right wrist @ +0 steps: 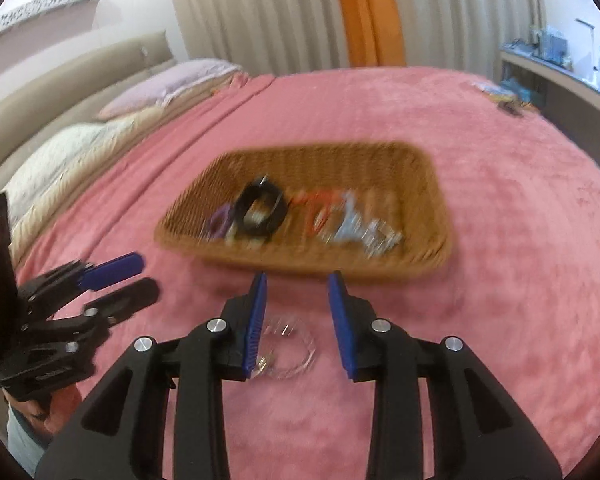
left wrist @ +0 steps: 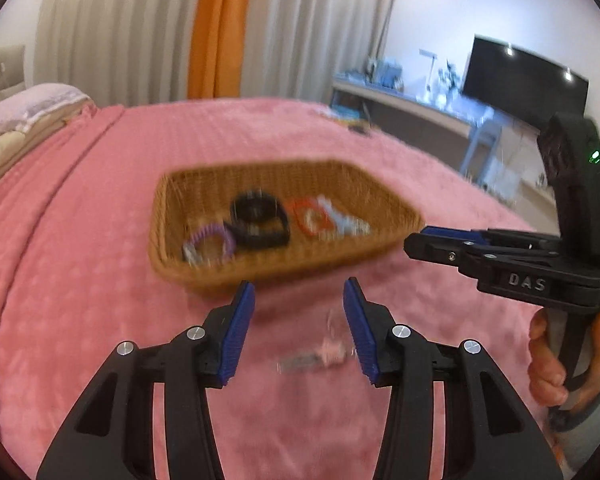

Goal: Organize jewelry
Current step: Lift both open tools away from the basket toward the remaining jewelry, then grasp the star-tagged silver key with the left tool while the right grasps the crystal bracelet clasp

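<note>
We see the brown woven wicker basket [left wrist: 284, 264] sitting on the pink textured bedspread [left wrist: 80, 300], placed centrally, probably so both hands reach it as the collection bin. Inside it lie a purple beaded bracelet [left wrist: 210, 242], a black chunky bracelet [left wrist: 260, 220], an orange loop bracelet [left wrist: 308, 218] and a pale blue-white piece [left wrist: 346, 222], lined up left to right along the basket's long axis, which runs roughly across both views. Our left hand-held gripper [left wrist: 299, 330] has its blue pads parted, gripping nothing; between and below them a small pinkish item with a grey bar-like part [left wrist: 314, 358] lies on the bedspread, blurred, its long axis roughly left-right across the view, pink end to the right. Our right hand-held gripper [right wrist: 297, 324] is also parted and empty, hanging over a clear beaded bracelet [right wrist: 290, 354] lying flat as a ring on the bedspread just short of the basket, so no real pointing direction. We judge both loose pieces are yet to go in the basket. The person's hand [left wrist: 548, 360] wraps the right tool's handle. Motion blur hides finer detail.
</note>
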